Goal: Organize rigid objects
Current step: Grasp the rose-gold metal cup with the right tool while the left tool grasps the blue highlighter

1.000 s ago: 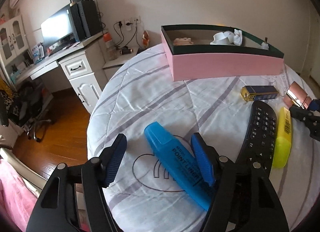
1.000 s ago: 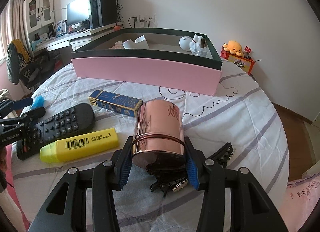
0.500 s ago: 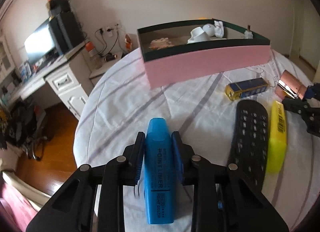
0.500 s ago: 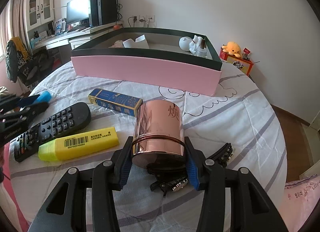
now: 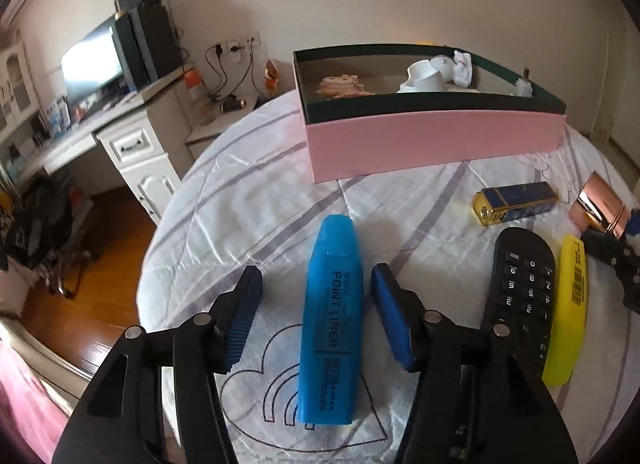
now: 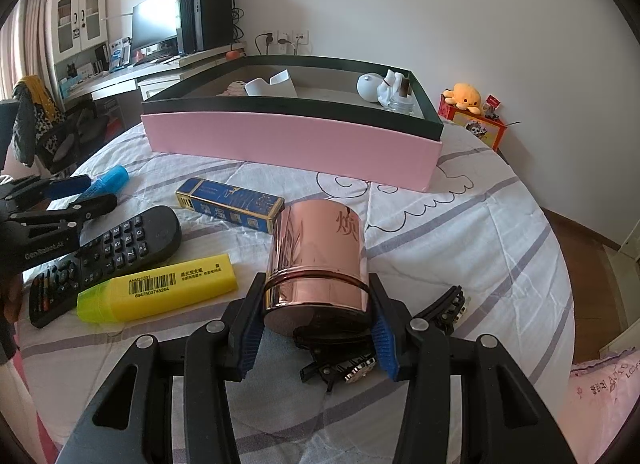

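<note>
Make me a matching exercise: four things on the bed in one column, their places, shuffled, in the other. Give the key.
Things:
1. blue highlighter
2. copper tin
3. yellow highlighter
4. black hair claw

Places:
A. partly under the tin
B. between the left gripper's opening jaws, untouched
C. beside the remote control
D. clamped in the right gripper

Pairs: 1-B, 2-D, 3-C, 4-A
</note>
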`<move>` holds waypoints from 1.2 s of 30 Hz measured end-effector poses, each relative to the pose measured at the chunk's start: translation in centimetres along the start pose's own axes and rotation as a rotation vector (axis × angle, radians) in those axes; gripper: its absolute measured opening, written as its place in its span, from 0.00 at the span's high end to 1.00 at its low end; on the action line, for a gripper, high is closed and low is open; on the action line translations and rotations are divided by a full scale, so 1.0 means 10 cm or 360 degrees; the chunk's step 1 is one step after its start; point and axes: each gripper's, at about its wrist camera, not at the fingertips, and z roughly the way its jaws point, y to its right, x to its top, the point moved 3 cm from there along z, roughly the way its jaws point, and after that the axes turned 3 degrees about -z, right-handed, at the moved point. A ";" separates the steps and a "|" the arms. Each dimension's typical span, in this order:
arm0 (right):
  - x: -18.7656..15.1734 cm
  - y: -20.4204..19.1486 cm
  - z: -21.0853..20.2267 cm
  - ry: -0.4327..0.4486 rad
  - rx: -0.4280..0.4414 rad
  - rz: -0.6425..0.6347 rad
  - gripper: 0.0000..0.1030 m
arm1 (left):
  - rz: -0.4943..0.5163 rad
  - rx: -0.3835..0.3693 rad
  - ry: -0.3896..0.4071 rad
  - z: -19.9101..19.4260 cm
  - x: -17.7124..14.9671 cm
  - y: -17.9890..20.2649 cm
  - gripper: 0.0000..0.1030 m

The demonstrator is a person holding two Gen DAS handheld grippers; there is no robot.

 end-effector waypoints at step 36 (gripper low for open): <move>-0.01 -0.01 -0.11 0.0088 0.0016 0.0009 0.55 | 0.0057 -0.0214 0.0123 -0.25 0.10 0.15 0.74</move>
